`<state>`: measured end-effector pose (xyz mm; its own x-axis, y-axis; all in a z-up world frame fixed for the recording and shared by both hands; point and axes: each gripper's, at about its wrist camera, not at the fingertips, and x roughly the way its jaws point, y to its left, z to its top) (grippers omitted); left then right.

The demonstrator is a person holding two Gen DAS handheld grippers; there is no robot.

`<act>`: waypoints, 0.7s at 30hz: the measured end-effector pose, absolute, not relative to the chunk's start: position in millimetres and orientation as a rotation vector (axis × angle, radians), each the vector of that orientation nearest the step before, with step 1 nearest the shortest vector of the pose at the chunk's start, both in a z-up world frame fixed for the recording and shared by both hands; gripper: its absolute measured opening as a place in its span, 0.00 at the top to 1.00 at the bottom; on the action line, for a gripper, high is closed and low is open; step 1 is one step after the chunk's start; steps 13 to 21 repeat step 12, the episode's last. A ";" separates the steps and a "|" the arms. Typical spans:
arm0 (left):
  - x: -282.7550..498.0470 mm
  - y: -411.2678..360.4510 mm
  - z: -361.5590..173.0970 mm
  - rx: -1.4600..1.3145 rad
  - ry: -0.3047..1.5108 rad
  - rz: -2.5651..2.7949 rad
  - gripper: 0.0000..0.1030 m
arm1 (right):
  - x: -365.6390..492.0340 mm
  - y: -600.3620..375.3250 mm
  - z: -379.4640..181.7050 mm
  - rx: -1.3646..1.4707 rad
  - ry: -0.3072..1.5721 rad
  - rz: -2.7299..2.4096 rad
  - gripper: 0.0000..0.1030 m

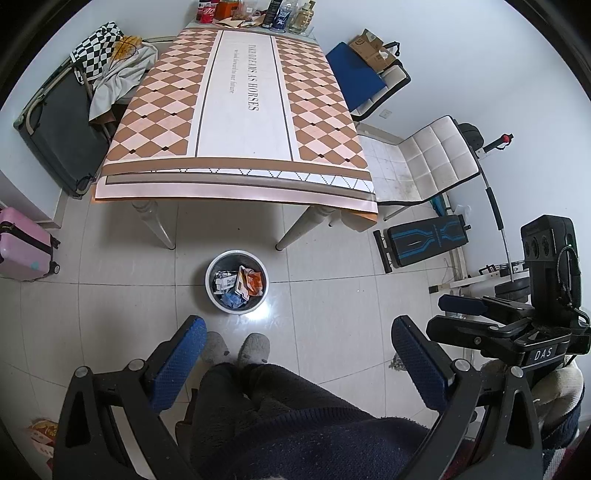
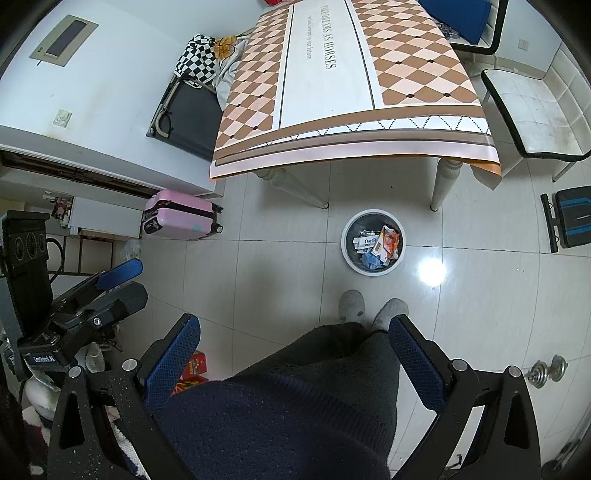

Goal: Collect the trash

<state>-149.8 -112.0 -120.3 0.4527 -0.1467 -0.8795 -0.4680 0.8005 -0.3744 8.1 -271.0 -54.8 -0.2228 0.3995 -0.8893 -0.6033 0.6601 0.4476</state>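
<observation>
A round white trash bin (image 1: 213, 291) stands on the tiled floor in front of the table; it also shows in the right wrist view (image 2: 347, 251). Inside lie a white carton (image 1: 226, 283), an orange wrapper (image 1: 255, 282) and blue crumpled trash (image 1: 231, 301). My left gripper (image 1: 299, 328) is open and empty, held high above the floor near the person's legs. My right gripper (image 2: 293, 325) is open and empty, at the same height. Each gripper shows in the other's view: the right one (image 1: 461, 304) and the left one (image 2: 118, 271).
A table (image 1: 243, 110) with a diamond-pattern cloth stands ahead, bottles and cans (image 1: 258, 13) at its far end. White chairs (image 1: 432, 162) are at the right, a pink suitcase (image 2: 181, 218) at the left. The person's slippered feet (image 1: 236, 347) stand near the bin. A dumbbell (image 2: 546, 371) lies on the floor.
</observation>
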 end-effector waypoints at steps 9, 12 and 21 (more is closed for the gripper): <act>-153.9 -111.4 -123.7 -0.651 1.109 0.216 0.00 | 9.7 -273.4 -57.5 -0.177 1.544 0.938 0.00; -151.8 -111.1 -124.6 -0.655 1.110 0.216 0.00 | 11.6 -274.8 -58.3 -0.182 1.548 0.941 0.00; -151.8 -111.1 -124.6 -0.655 1.110 0.216 0.00 | 11.6 -274.8 -58.3 -0.182 1.548 0.941 0.00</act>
